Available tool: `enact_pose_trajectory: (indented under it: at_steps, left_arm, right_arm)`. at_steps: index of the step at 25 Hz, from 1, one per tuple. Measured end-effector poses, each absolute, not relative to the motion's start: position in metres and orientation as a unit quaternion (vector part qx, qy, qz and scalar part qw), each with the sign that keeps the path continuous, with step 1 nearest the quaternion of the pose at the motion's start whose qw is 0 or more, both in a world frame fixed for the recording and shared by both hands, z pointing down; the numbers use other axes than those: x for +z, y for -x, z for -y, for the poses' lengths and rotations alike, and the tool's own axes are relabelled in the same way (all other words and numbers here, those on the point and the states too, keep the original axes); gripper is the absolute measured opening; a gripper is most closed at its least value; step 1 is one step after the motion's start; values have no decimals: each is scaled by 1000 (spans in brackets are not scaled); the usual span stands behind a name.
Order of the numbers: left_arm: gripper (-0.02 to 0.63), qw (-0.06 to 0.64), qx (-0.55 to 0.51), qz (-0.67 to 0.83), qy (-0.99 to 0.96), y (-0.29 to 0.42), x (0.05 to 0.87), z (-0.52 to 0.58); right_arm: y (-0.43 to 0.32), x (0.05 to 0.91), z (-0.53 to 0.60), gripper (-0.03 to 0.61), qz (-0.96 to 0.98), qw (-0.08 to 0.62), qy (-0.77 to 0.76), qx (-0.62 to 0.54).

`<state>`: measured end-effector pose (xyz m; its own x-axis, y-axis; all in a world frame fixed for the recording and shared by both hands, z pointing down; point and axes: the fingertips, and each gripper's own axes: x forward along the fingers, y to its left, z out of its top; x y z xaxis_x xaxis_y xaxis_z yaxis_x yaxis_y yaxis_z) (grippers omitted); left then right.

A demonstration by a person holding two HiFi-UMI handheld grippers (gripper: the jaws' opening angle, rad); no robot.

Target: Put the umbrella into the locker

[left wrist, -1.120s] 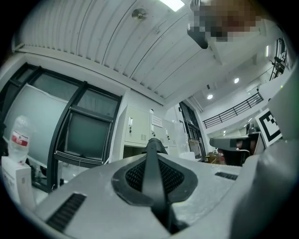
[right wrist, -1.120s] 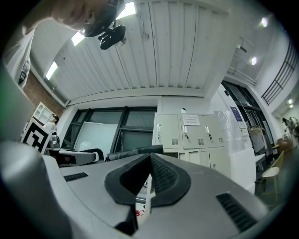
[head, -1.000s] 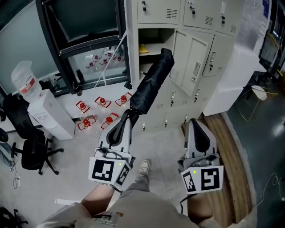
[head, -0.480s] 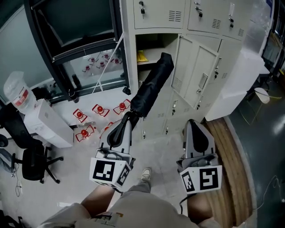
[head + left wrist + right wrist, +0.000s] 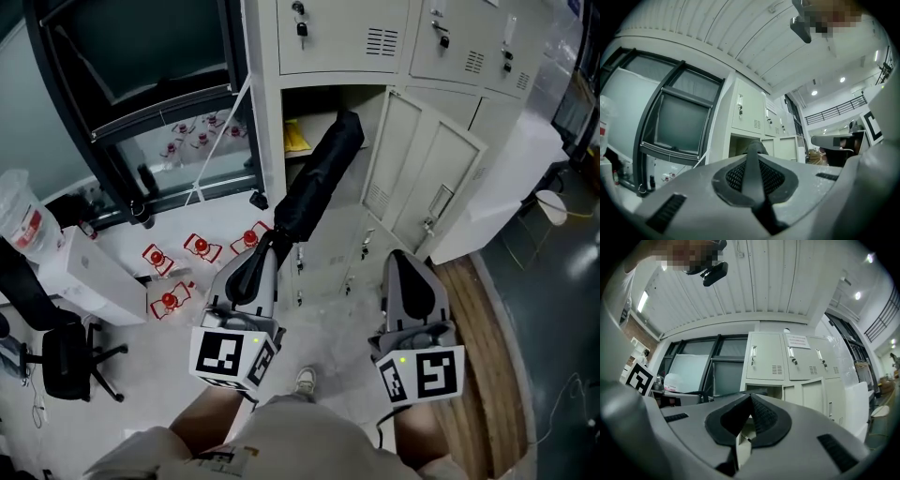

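A folded black umbrella slants up and to the right from my left gripper, which is shut on its handle end. Its far tip lies in front of the open locker compartment, where a yellow item rests on the shelf. The compartment's door hangs open to the right. In the left gripper view the umbrella runs as a dark strip between the pads toward the locker. My right gripper is level beside it, shut with nothing in it, and faces the lockers.
Several red-topped objects lie on the floor left of the lockers, below a dark-framed glass partition. A white box, a water jug and a black office chair stand at far left. A white panel leans at right.
Both grippers have moved toward the lockers with the umbrella. The open compartment is nearer, and the umbrella's tip now overlaps its opening.
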<state>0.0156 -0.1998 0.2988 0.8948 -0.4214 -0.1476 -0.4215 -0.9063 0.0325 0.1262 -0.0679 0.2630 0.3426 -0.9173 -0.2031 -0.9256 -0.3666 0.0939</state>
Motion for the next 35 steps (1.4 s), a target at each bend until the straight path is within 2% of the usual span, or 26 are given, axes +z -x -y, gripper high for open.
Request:
enact_pose_trajectory:
  at_steps: [12,35]
  left_arm:
    - [12,-16,62,-227,972,-71,313,275]
    - [12,-9,39,-303,952,-205,326,318]
  right_arm:
    - [-170,273,140,6,-569,6,817,89]
    - [-289,290,203,6,-647,1,759,75]
